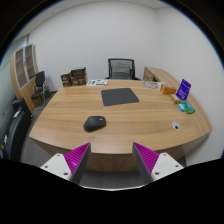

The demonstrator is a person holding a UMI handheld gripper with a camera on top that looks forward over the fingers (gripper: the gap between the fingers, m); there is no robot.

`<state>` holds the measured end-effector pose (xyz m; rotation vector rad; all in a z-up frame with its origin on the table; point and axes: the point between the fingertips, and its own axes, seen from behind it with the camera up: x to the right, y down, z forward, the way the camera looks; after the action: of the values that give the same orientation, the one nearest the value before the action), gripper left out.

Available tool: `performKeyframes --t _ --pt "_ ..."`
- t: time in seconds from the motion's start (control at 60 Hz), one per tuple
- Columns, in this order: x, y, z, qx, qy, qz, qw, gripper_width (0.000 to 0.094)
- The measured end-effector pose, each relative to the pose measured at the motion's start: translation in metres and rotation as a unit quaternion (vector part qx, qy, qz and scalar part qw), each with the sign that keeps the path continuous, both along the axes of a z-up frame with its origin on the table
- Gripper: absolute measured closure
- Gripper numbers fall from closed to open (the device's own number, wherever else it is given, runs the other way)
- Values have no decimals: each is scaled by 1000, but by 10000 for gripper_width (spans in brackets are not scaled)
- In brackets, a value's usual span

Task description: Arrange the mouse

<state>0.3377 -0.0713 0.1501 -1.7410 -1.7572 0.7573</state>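
Hovering well back from the worktop (pixel 70 125), the fingers (pixel 112 160) gape wide and empty, and the mouse (pixel 94 123), left of centre, short of the mouse pad (pixel 119 97), could skid away if nudged off-centre.

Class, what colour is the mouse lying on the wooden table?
Black, as the gripper view shows: the mouse lies beyond the open fingers.

No text, label or number can be read on anything across the table (pixel 150 118)
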Motion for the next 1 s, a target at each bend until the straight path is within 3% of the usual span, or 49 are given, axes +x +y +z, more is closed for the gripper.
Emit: performKeyframes --t 0.433,0.7,1.0 --pt "-72 -106 -67 -10 0 16 1000 73" --pt "-128 -114 -133 4 -21 -9 1000 75" --pt "-172 -104 -167 7 -37 -30 999 69"
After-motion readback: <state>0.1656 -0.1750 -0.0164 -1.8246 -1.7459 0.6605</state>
